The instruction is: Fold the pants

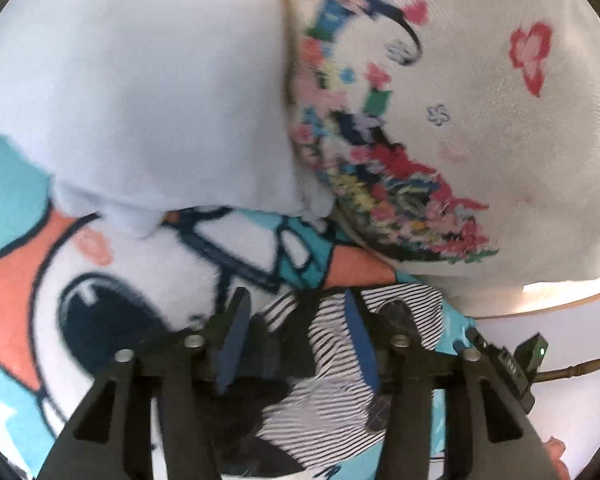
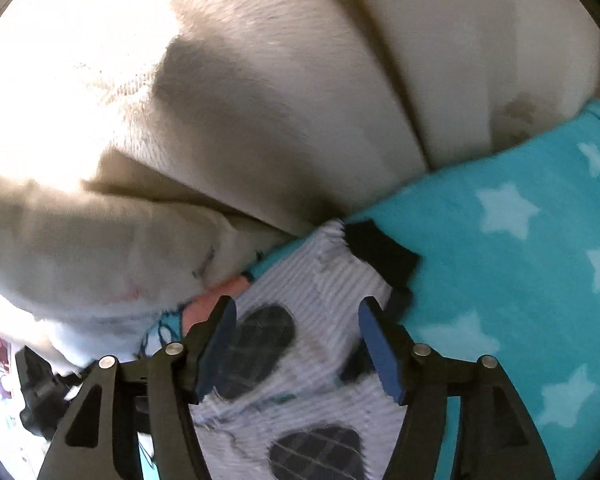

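Note:
The pants (image 1: 332,344) are thin black-and-white striped cloth with dark patches, lying crumpled on a turquoise cartoon-print blanket (image 1: 120,280). In the left wrist view my left gripper (image 1: 296,300) stands open over them; a fold of the stripes lies between the blue pads (image 1: 230,340), nearer the right one, and neither pad presses it. In the right wrist view the pants (image 2: 324,280) spread flat under my right gripper (image 2: 297,302), which is open with cloth below the gap. A black band (image 2: 380,248) edges the pants at their far end.
A pale blue-white pillow (image 1: 160,100) and a cream pillow with floral stitching (image 1: 480,140) lie just beyond the pants. A beige cushion (image 2: 240,100) fills the far side of the right view. The star-print blanket (image 2: 500,240) runs off to the right. A black device with a green light (image 1: 516,360) sits at the right.

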Demonstrator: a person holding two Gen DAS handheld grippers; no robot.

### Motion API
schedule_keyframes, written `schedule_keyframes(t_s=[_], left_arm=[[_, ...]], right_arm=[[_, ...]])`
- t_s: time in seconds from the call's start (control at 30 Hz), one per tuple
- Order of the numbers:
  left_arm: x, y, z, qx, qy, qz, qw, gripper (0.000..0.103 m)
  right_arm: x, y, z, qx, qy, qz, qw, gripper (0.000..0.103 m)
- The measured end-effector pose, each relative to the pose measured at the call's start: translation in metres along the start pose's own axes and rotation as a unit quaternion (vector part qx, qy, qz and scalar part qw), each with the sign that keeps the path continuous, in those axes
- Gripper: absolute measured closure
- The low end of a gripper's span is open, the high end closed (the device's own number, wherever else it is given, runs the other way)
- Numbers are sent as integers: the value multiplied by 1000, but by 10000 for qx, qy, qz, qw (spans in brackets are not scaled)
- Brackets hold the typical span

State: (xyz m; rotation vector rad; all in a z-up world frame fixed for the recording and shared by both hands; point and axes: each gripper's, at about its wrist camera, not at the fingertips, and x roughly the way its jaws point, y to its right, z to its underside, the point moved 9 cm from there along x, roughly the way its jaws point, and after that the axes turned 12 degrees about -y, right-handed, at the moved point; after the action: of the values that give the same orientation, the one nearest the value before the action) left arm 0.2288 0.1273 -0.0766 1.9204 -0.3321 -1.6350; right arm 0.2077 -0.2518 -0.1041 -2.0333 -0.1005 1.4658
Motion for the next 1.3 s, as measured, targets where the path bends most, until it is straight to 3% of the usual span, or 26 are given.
schedule_keyframes(t_s=[0.23,0.33,0.47,0.7,0.8,0.83,0.87,0.9,0.97,1.0,1.03,1.3], left_arm=[[-2,-48,55,5,17,-715,9974,52],[-3,-59,75,-107,37,-772,9970,52],[3,-62,90,-96,39,-882,9961,42],[40,-60,104,145,-296,-1258,9915,42],[51,-58,108,246,-377,-1582,9864,41],[51,-56,109,323,-386,-1665,9847,44],[53,-53,111,388,-437,-1683,9840,69],[54,-51,113,429,-521,-1705,9830,79],[52,-49,116,446,-545,-1687,9831,80],[48,-48,117,439,-542,-1654,9838,80],[45,-48,119,413,-534,-1598,9848,80],[-13,-53,134,238,-321,-1229,9916,81]], right_arm=[[-26,59,70,50,12,405,9992,29],[-31,81,89,242,11,397,9989,29],[-27,85,103,410,-29,276,9988,28],[-5,71,108,255,-211,317,9989,28],[9,66,109,215,-302,391,9985,28],[13,63,109,153,-327,459,9983,28],[18,60,109,87,-341,559,9978,28],[21,58,109,39,-332,629,9975,28],[26,54,109,-32,-319,702,9970,39],[28,52,109,-52,-343,697,9970,70],[32,50,111,-36,-483,615,9969,83],[5,27,137,-316,-589,285,9974,88]])
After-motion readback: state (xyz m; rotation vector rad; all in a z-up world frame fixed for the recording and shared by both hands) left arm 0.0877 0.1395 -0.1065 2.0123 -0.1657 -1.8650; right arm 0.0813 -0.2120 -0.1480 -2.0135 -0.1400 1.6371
